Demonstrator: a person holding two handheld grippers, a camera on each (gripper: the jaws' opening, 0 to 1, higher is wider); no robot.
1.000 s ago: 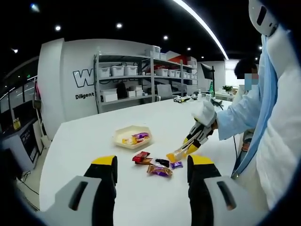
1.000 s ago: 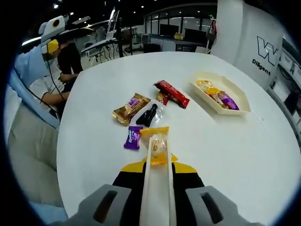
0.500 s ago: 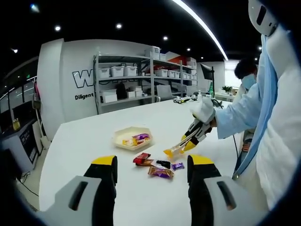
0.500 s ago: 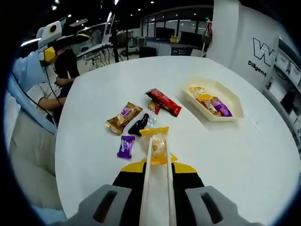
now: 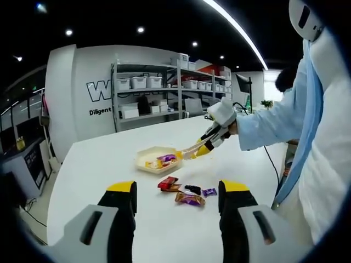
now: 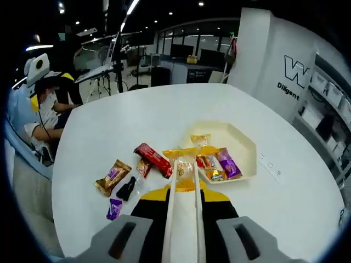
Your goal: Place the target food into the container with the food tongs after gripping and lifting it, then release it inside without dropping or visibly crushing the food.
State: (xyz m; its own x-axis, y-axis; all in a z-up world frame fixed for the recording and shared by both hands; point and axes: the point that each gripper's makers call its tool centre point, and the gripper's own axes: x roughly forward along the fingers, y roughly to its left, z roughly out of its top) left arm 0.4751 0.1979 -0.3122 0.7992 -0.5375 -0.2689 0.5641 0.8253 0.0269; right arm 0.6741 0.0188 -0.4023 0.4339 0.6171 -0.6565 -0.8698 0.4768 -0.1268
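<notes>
Right gripper (image 6: 184,192) is clamped on the food tongs (image 6: 183,219), which pinch a yellow wrapped snack (image 6: 184,169) at the near rim of the tray (image 6: 244,147). Left gripper (image 5: 177,197) stands wide, holding nothing, above the table (image 5: 98,164).

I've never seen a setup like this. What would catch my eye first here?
Probably the cream food tongs clamped in the right hand-held gripper, pinching a yellow-wrapped snack at their tip, close to the near rim of a cream hexagonal tray that holds a few sweets. Next, the bright wrapped snacks scattered on the white table beside that tray.
</notes>
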